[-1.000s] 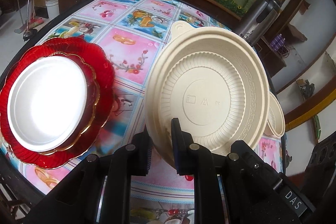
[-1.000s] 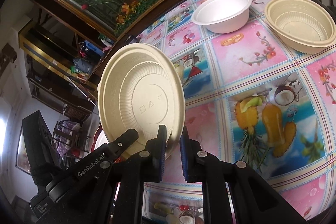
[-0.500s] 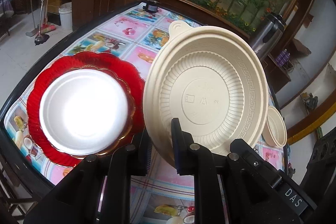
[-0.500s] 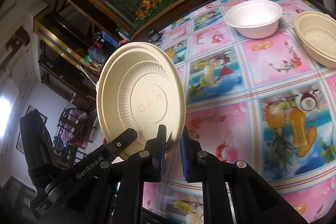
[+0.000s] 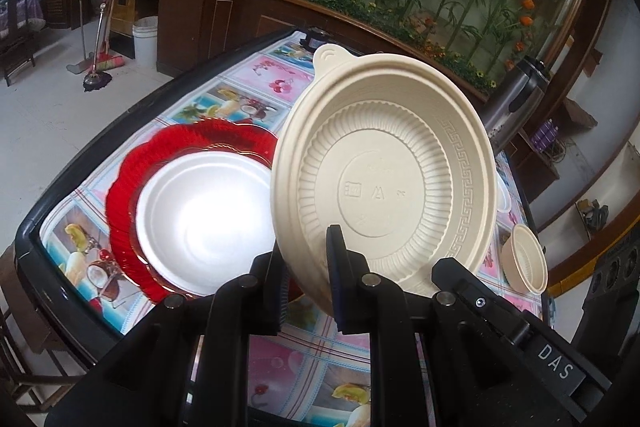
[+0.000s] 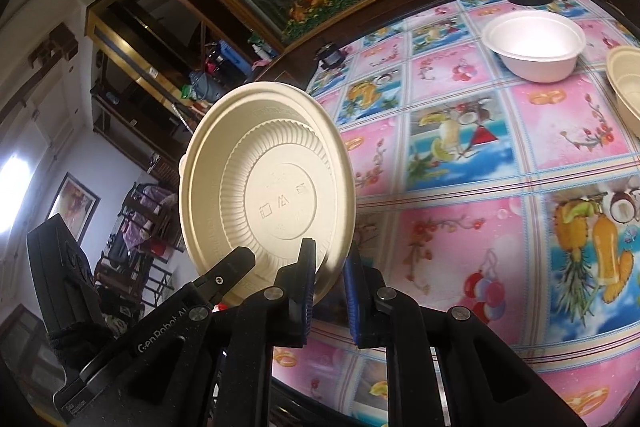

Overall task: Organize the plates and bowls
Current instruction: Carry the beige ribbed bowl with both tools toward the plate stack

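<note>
While you are carrying it above the fruit-print tablecloth (image 5: 280, 351), the beige ribbed plastic plate (image 5: 380, 187) is hanging tilted on edge, off the table. Both claws are pinching its rim: your left gripper (image 5: 306, 279) from one side, your right gripper (image 6: 328, 287) from the other. It is probably behaving as light and a bit flexible, so keep to the rim. Below sits the red scalloped glass plate (image 5: 124, 195) holding a white round plate (image 5: 204, 219); a white foam bowl (image 6: 534, 47) and a small beige ribbed bowl (image 5: 526, 259) stand well apart.
</note>
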